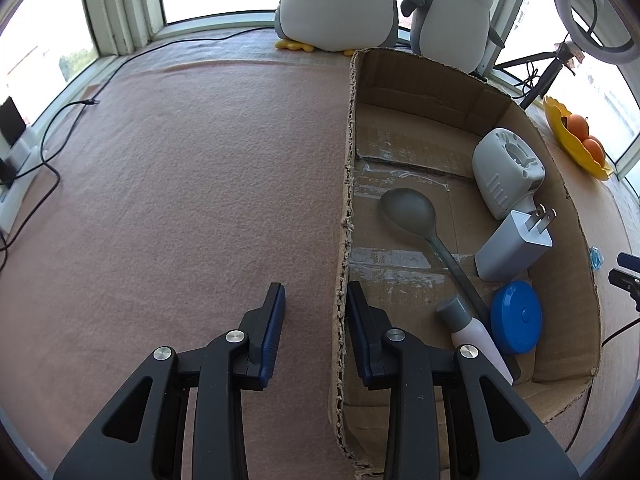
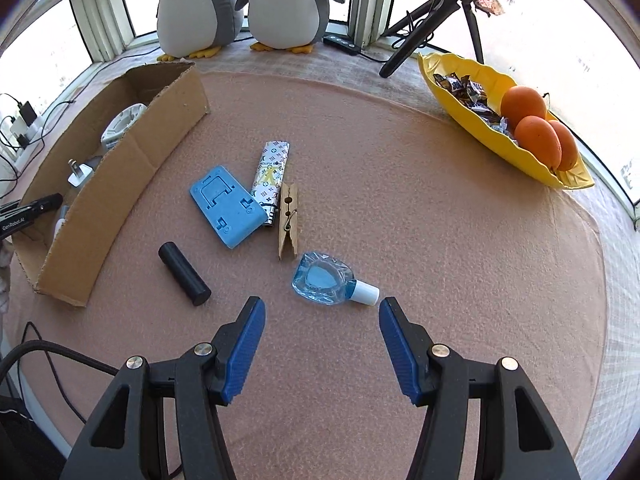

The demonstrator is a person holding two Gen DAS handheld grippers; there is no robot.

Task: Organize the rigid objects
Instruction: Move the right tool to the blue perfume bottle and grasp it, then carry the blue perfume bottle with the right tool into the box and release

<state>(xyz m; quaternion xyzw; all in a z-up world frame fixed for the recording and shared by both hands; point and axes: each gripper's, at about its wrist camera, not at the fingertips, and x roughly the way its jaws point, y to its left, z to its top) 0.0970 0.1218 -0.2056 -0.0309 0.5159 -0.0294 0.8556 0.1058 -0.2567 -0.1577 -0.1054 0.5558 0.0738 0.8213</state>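
While the left gripper (image 1: 314, 292) hung over the brown corrugated cardboard box (image 1: 460, 80), its jaws straddled the box's near wall, one finger outside over the pink felt-covered counter (image 1: 180, 160) and one inside; they stood at their narrowest, and the frame did not show whether the pads pressed the cardboard. Inside the box lay a grey plastic spoon (image 1: 412, 212), a white wall charger with two prongs (image 1: 512, 244), a white rounded plastic device (image 1: 506, 172), a round blue plastic lid (image 1: 516, 316) and a white bottle with grey cap (image 1: 472, 328).

The right gripper (image 2: 322, 308) pointed down at the counter with jaws parted and empty. Just beyond its fingertips lay a clear blue-tinted small bottle with white cap (image 2: 328, 282). Further on, still outside the box: a black cylinder (image 2: 184, 274), a light blue plastic phone stand (image 2: 226, 206), a patterned silver lighter (image 2: 270, 176) touching the stand, and a wooden clothespin (image 2: 289, 222). A yellow leaf-shaped bowl (image 2: 460, 84) with oranges (image 2: 536, 134) sat well apart at the right edge.
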